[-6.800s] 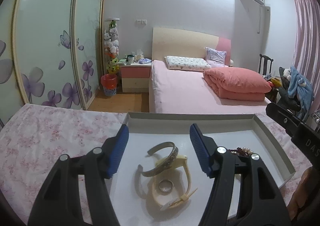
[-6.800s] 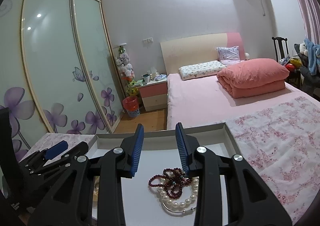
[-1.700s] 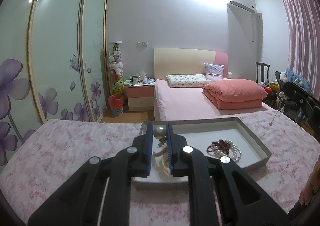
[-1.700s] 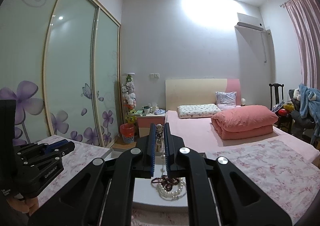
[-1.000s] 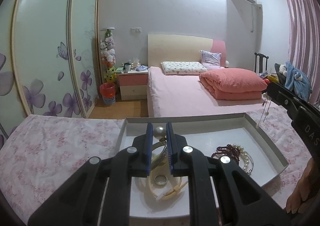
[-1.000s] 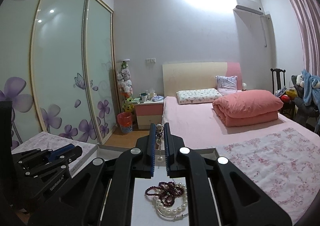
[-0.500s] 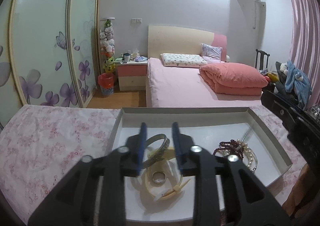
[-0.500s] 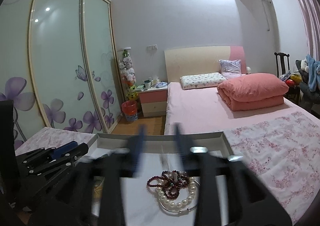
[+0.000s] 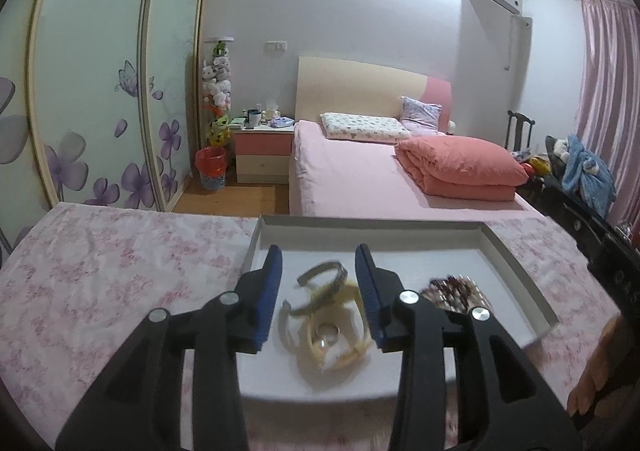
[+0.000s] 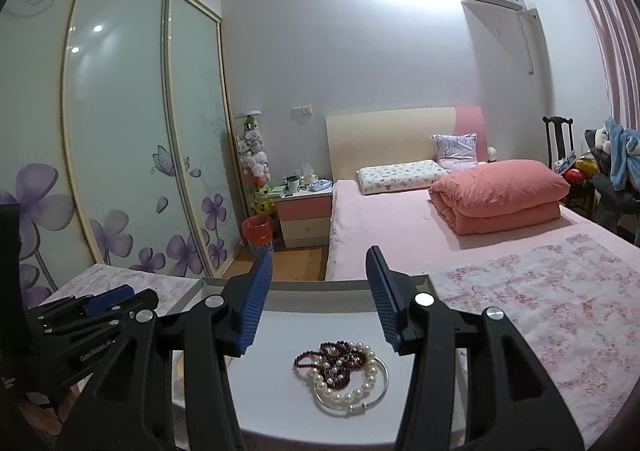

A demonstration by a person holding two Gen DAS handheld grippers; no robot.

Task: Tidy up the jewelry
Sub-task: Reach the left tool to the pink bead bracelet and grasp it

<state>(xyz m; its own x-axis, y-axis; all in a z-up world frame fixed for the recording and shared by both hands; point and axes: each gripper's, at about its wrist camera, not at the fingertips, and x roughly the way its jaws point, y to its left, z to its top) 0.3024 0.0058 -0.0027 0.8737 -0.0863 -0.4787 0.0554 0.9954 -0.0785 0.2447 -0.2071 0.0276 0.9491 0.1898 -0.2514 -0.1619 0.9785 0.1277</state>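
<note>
A shallow white tray (image 9: 372, 226) lies on a pink floral cloth (image 9: 120, 271). My left gripper (image 9: 319, 291) hovers over its left part with the jaws opening and nothing between the blue pads. Below it lie a blurred silver bangle (image 9: 324, 271), a ring (image 9: 327, 331) and a cream strap (image 9: 352, 351). My right gripper (image 10: 320, 301) stands open and empty over the right part of the tray (image 10: 320, 286). Under it a dark red bead string (image 10: 340, 361), a pearl bracelet (image 10: 348, 391) and a thin silver hoop (image 10: 384, 379) lie in a heap. That bead heap (image 9: 454, 287) also shows in the left wrist view.
The left gripper's black body (image 10: 88, 315) sits at the left of the right wrist view, and the right one (image 9: 600, 251) at the right edge of the left wrist view. A hand (image 9: 592, 391) shows at lower right. Beyond the table is a pink bed (image 10: 400, 227).
One second ago both grippers were shut on small pearl pieces. Both have since opened and the pearls are gone from between the pads. The left gripper has moved nearer the bangles.
</note>
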